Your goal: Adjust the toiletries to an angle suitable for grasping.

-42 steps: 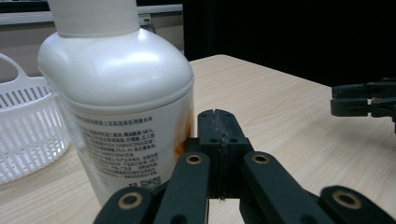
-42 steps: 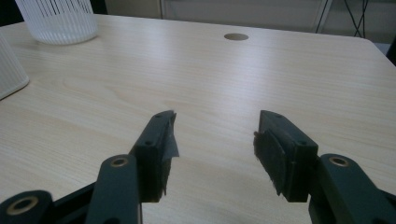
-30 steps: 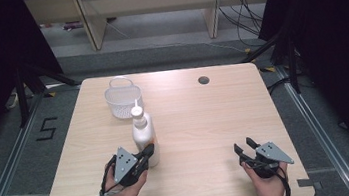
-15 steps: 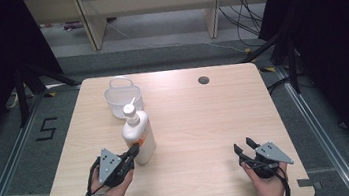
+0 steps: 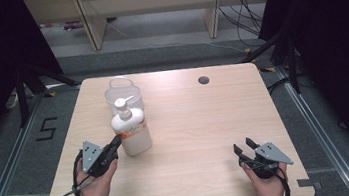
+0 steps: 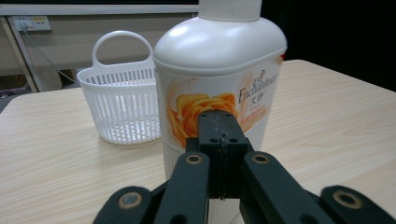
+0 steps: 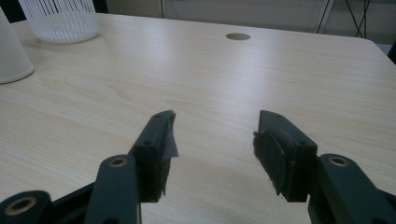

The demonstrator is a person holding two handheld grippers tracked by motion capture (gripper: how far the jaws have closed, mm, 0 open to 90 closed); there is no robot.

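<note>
One pump bottle upright by empty basket, L gripper jaws together against it, R gripper apart.

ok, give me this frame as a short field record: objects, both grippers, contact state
surface: wooden table
bottle: white pump bottle, upright, orange label
basket: white slotted basket, just behind the bottle
left gripper: jaws shut together, tips at the bottle's lower side, nothing between them
right gripper: jaws open, nothing held, near the table's front right
contact: left tips look to be touching the bottle; cannot confirm
</note>
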